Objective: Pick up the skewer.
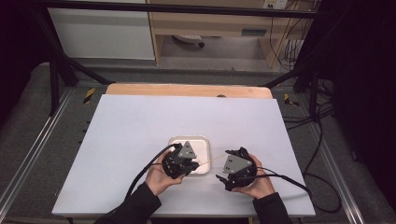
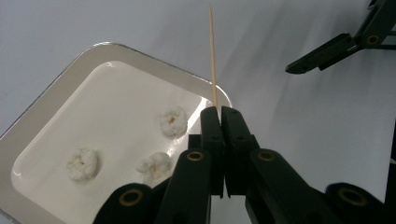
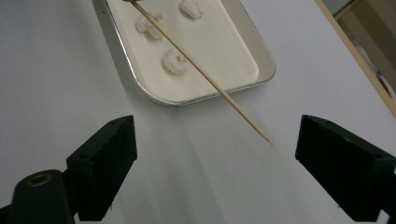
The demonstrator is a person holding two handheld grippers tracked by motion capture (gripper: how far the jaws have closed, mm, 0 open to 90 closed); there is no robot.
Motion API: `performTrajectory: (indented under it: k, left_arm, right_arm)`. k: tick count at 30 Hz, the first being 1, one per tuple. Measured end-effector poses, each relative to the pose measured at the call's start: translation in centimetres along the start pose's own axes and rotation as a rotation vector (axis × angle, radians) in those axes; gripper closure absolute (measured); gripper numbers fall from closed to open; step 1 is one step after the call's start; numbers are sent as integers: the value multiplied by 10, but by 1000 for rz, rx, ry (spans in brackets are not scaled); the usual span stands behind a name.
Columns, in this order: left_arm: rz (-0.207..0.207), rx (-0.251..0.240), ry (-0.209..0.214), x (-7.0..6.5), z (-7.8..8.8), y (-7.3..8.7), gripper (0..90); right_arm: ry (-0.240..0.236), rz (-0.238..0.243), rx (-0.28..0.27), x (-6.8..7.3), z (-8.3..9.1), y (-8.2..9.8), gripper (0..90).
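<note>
A white worktop (image 1: 140, 126) on a wooden board, a dark frame and cabinets behind. A thin wooden skewer (image 2: 213, 56) juts toward 3 o'clock from the left hand-held gripper (image 1: 192, 164), whose jaws are clamped tight on its end, over a white tray (image 2: 42, 116) holding three pale puffed pieces (image 2: 173, 121). The right hand-held gripper (image 3: 212, 163) gapes wide, grasping nothing, skewer tip between its jaws

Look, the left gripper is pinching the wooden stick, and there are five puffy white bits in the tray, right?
Not quite. The left gripper does pinch the wooden stick, but the tray holds three puffy white bits, not five. The left gripper view shows all three lying apart on the tray's white floor, and the right gripper view shows the same three.
</note>
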State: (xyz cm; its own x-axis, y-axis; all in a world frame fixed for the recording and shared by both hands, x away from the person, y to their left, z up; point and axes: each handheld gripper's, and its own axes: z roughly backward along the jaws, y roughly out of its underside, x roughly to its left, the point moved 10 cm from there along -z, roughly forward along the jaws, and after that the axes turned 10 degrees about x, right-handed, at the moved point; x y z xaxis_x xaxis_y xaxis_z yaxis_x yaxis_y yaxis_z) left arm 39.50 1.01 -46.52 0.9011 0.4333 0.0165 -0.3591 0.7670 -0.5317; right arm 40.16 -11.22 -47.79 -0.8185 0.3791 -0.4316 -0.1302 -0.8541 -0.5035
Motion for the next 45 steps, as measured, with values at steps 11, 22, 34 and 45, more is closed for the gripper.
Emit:
performTrajectory:
  k: [11, 22, 34, 45]
  left_arm:
    - [-58, 34, 15, -13, -5, -15, 886]
    - [-86, 49, 31, -20, -6, -16, 885]
    - [-109, 52, 54, -25, -6, -15, 886]
    - [-119, 53, 63, -26, -7, -14, 885]
  right_arm:
    - [29, 157, 32, 1, -1, 4, 325]
    - [52, 315, 53, 2, -5, 9, 544]
    - [45, 439, 64, 2, -7, 13, 735]
    - [30, 503, 69, 5, -6, 15, 868]
